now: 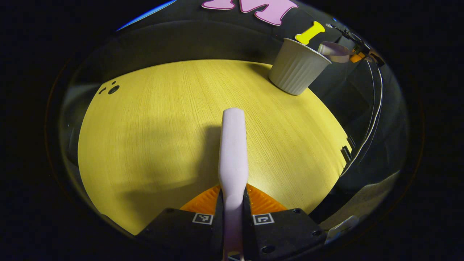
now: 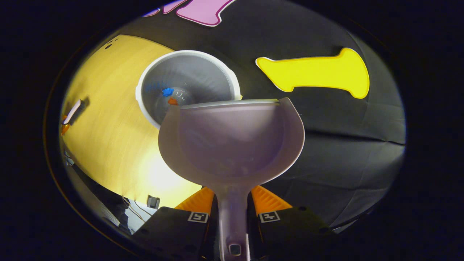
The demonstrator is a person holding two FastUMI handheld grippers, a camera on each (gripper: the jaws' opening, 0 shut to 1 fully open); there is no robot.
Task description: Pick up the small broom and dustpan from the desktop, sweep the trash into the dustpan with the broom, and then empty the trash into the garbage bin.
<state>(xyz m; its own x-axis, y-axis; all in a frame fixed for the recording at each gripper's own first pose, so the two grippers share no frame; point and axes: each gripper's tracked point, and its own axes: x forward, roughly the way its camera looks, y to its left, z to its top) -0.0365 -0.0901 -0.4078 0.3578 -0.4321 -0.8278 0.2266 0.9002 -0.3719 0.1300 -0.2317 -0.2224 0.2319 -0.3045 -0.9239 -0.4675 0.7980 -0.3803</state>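
A: Status of the right gripper?

B: Its jaws are closed on the neck of the dustpan. The pan is held in the air with its front lip at the near rim of the garbage bin. The pan looks empty. Two scraps of trash, one blue piece and one orange piece, lie at the bottom of the bin.

A: And the left gripper?

B: Its jaws clamp the pale handle of the small broom. The handle points forward, low over the yellow desktop. The bristle end is out of view. The bin stands at the far right corner of the desktop, well apart from this gripper. The dustpan is also visible there, above the bin.

A: Judged progress?

B: The emptying step appears complete or nearly so.

A: Hazards from here?

B: First, the pan lip is close to the bin rim. A sideways pull could catch the rim and tip the light bin, which stands near the desktop edge. Lift clear before withdrawing. Second, both grips are on narrow, smooth handles. A quick rotation may let a tool twist between the jaws. Third, any residue in the pan would fall on the desktop if the pan stays tilted during withdrawal. Level it first.
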